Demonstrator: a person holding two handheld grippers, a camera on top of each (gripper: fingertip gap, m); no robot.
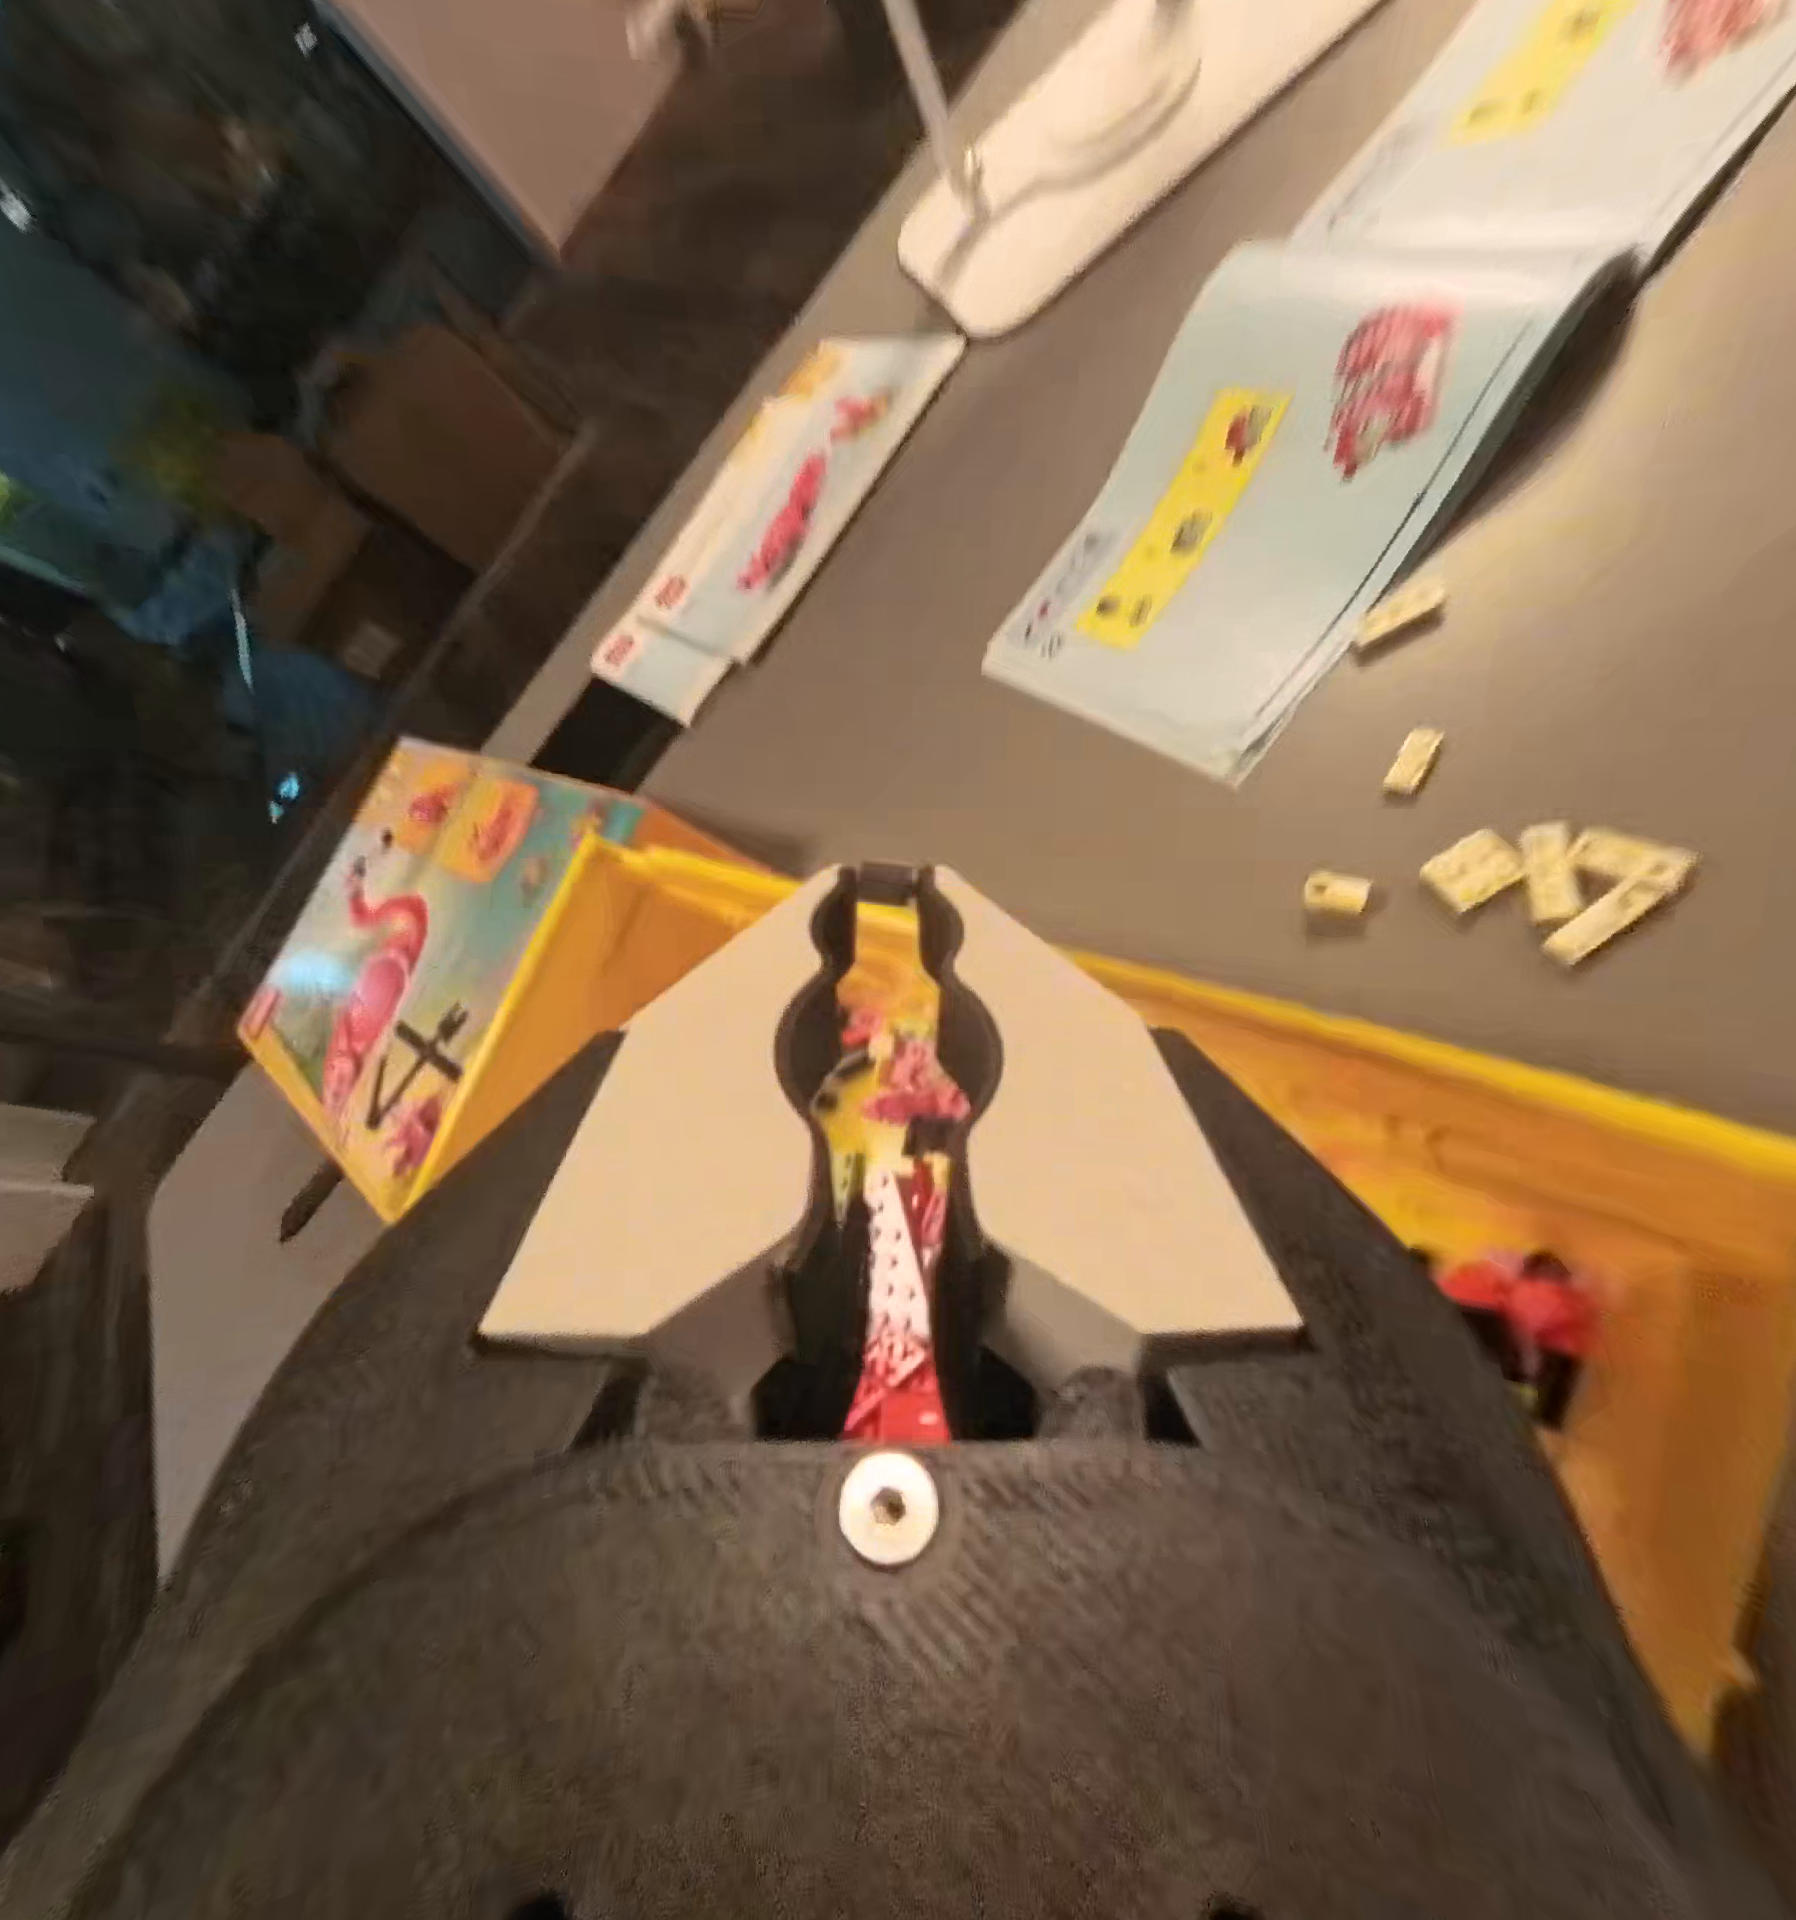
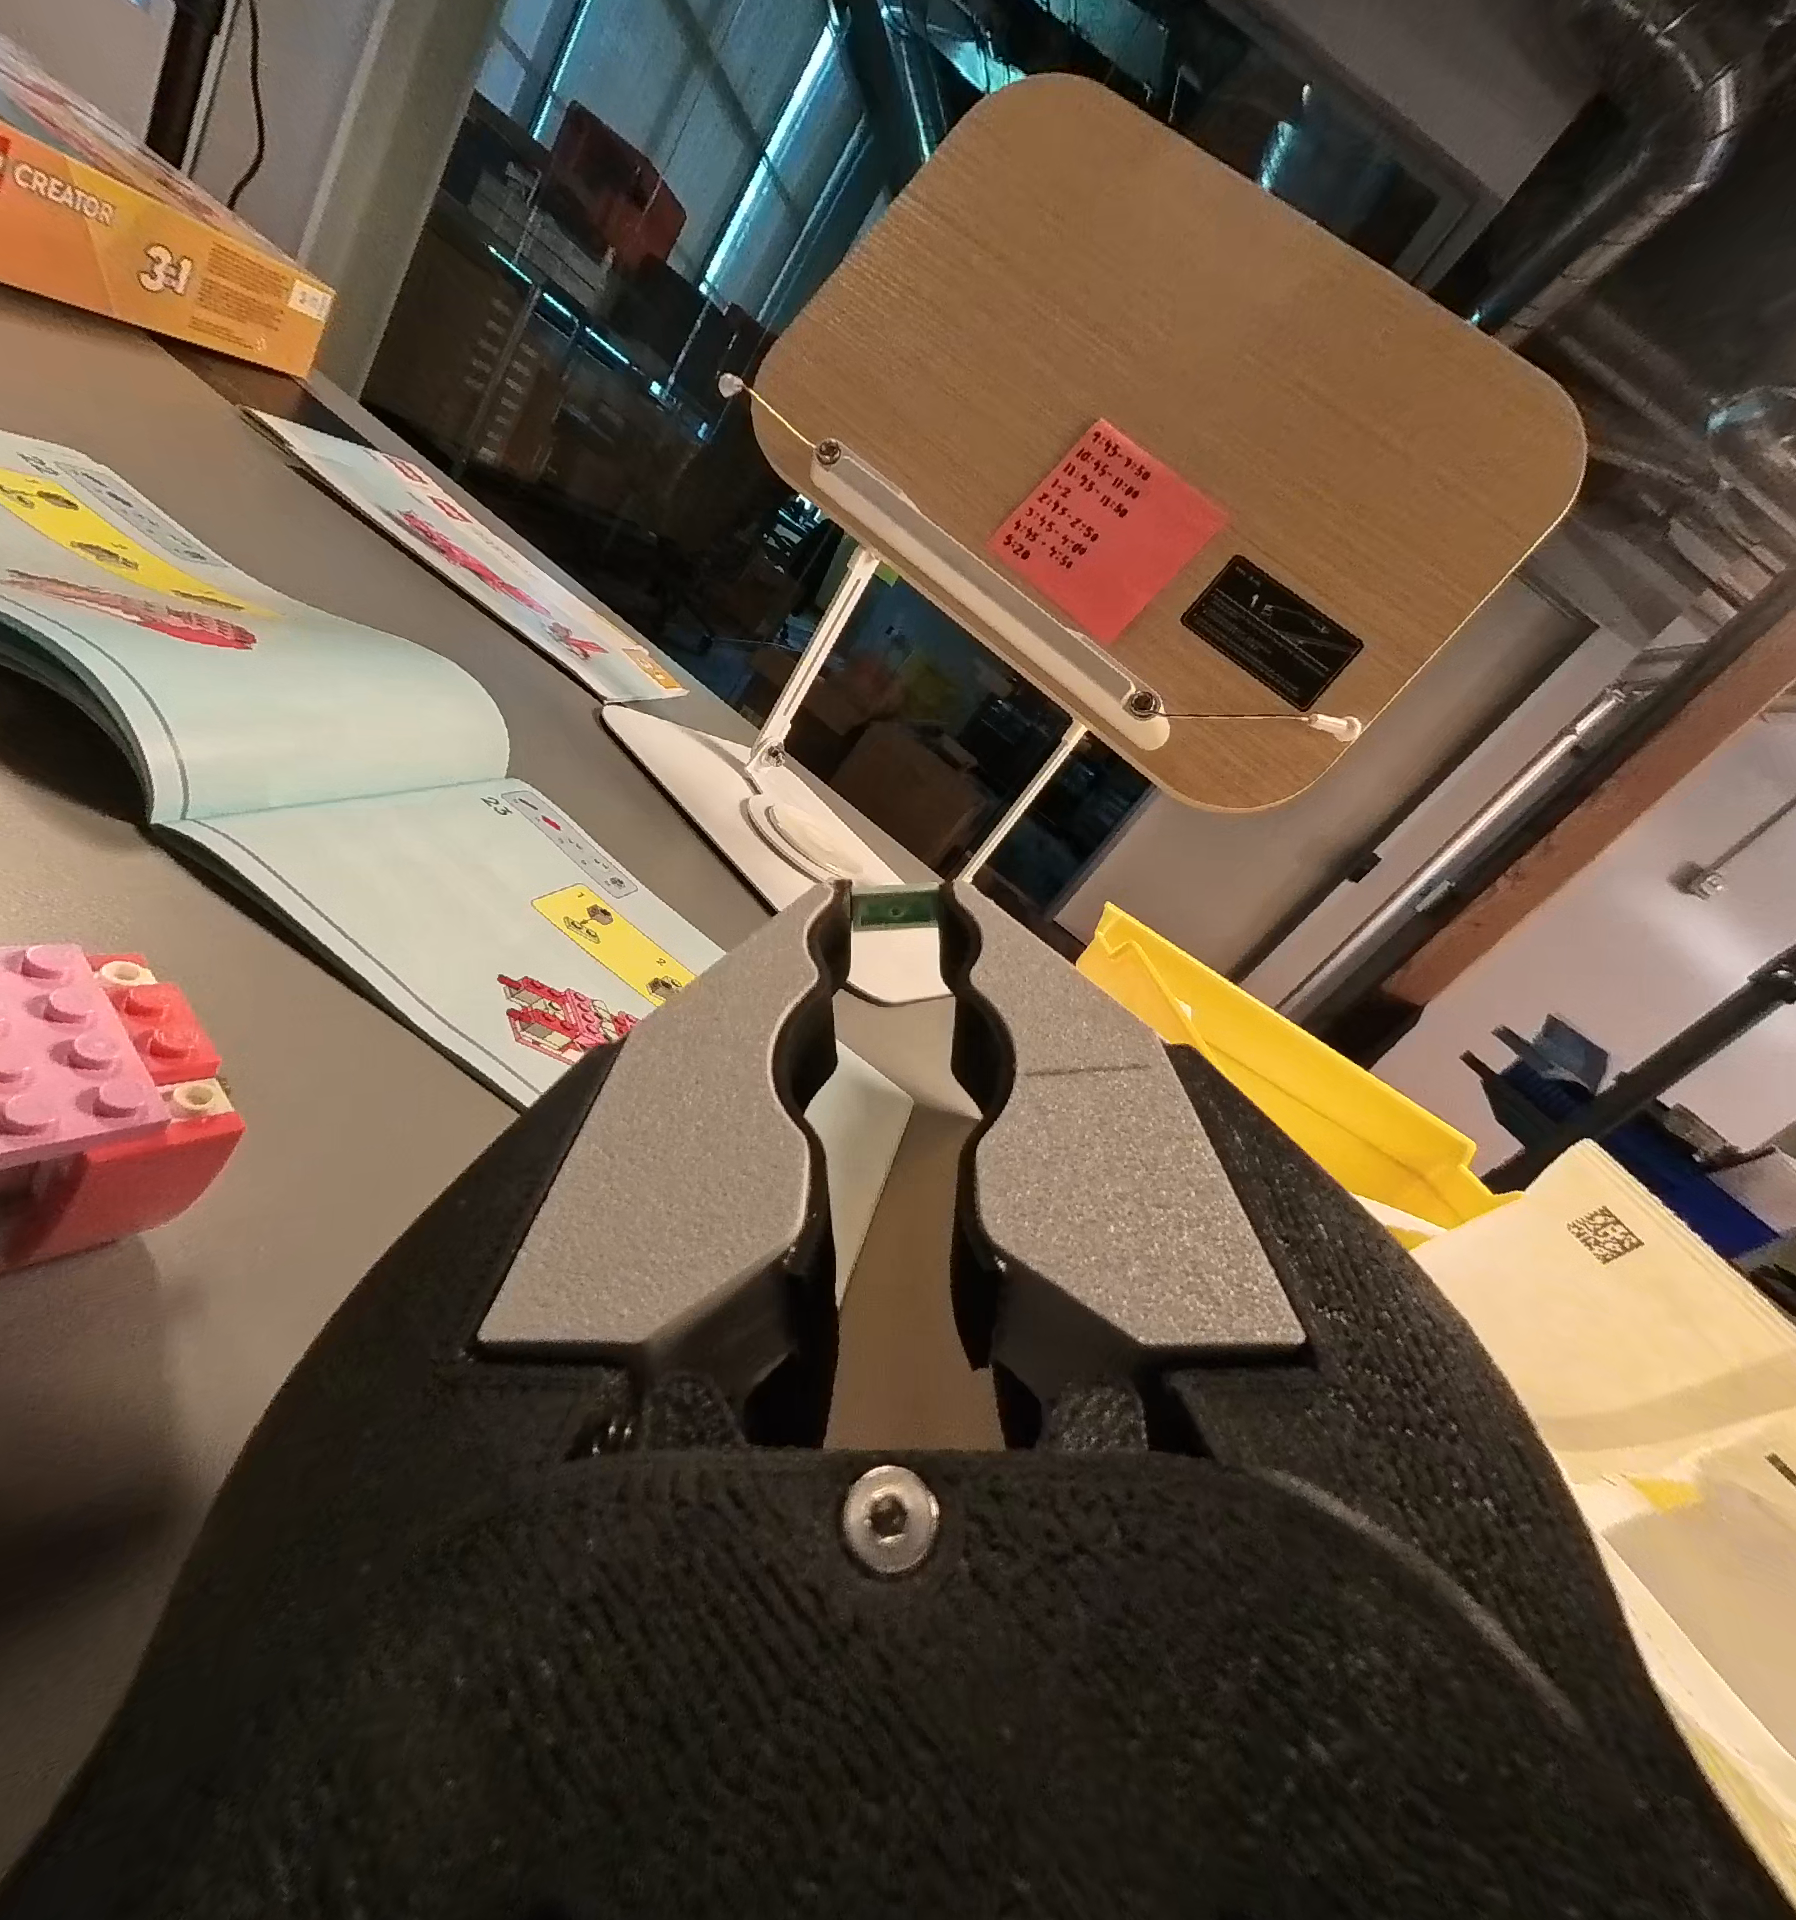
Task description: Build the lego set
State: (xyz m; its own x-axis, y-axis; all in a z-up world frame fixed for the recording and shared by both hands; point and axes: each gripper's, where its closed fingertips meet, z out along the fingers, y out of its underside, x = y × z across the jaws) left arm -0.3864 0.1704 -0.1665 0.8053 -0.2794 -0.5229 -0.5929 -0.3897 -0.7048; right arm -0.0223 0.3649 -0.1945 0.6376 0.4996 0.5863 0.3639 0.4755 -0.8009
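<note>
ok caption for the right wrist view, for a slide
Right gripper pinching a small green piece above the grey table, open instruction booklet and pink-red brick build alongside.

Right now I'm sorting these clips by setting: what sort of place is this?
Likely a workshop or lab desk set up for toy-brick building: an open instruction booklet, a brick-set box, and exposed ductwork overhead.

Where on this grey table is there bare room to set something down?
Bare grey tabletop lies between the open pale-blue instruction booklet, the yellow cardboard box and the two closed leaflets. It is crowded by the scattered cream bricks.
</note>
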